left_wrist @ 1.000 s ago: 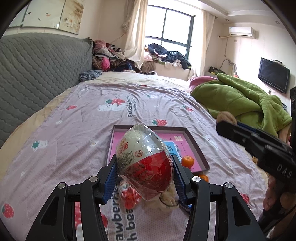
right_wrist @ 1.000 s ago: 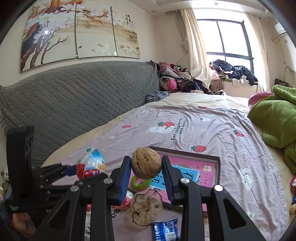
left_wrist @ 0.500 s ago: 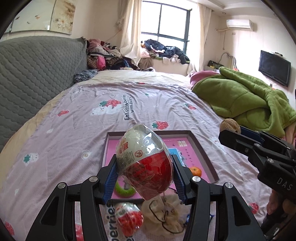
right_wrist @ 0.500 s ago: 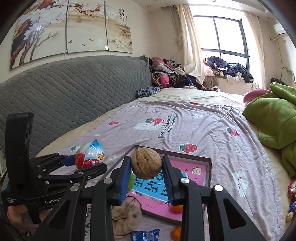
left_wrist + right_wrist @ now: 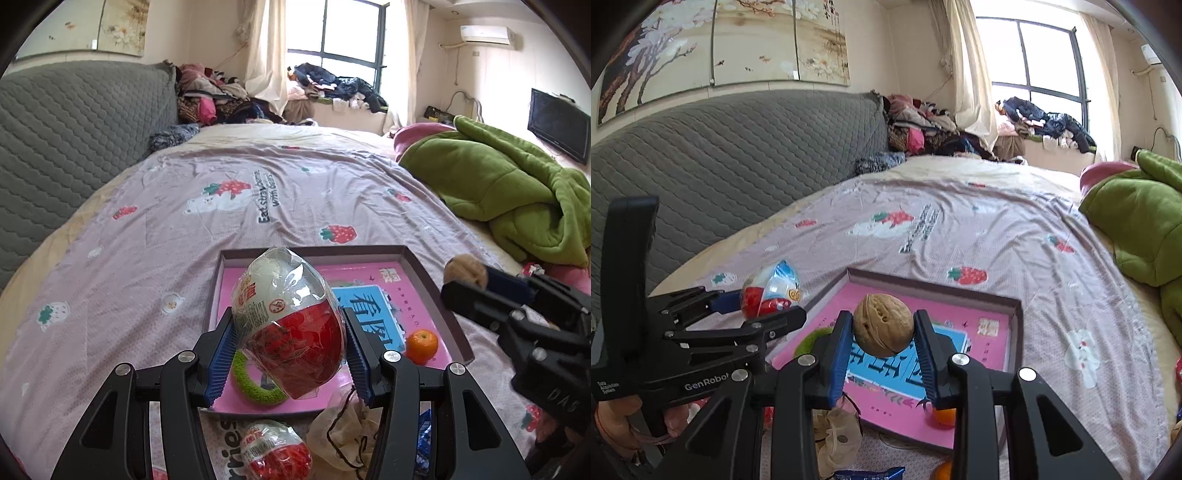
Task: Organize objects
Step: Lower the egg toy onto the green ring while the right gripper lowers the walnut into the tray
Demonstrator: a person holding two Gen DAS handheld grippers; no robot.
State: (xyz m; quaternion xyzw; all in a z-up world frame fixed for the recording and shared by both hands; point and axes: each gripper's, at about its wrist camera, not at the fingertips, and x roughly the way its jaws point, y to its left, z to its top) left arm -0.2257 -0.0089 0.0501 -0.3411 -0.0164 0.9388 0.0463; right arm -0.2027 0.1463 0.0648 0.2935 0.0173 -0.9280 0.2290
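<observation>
My left gripper (image 5: 290,341) is shut on a wrapped red-and-white toy egg (image 5: 288,325), held above the near edge of a pink-bottomed tray (image 5: 424,269) on the bed. My right gripper (image 5: 884,341) is shut on a walnut (image 5: 883,325), held above the same tray (image 5: 1015,314). The left gripper with its egg (image 5: 768,295) shows at the left of the right wrist view. The walnut (image 5: 465,269) shows at the right of the left wrist view. In the tray lie a small orange (image 5: 422,346) and a green ring (image 5: 255,387).
On the bedsheet in front of the tray lie a second wrapped egg (image 5: 273,450), a beige drawstring pouch (image 5: 343,435) and a blue snack packet (image 5: 868,473). A green blanket (image 5: 498,192) lies at the right. A grey quilted headboard (image 5: 720,158) stands at the left.
Both grippers have moved forward over the tray with their objects still held. More of the tray floor, the orange and the green ring have come into view.
</observation>
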